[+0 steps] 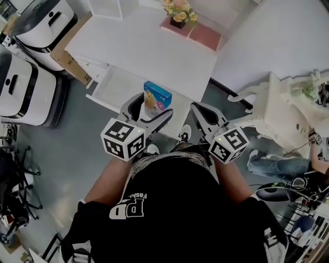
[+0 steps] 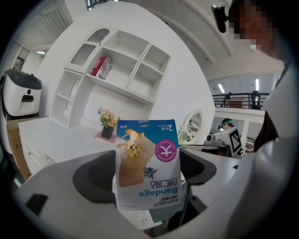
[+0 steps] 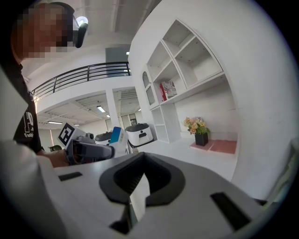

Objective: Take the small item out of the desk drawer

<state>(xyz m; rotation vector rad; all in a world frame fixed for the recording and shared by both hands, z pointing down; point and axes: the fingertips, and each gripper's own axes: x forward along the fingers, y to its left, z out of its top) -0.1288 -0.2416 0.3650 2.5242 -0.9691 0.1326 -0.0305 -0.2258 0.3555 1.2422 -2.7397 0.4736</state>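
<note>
A small blue and white bandage box stands upright between the jaws of my left gripper, which is shut on it. In the head view the box hangs over the front edge of the open white desk drawer. My right gripper sits to the right of it, in front of the desk, with its jaws shut and nothing in them. The right gripper view shows the left gripper and the box off to its left.
The white desk top carries a flower pot and a pink mat at the back. White appliances and a cardboard box stand at the left. A white ornate stand is at the right.
</note>
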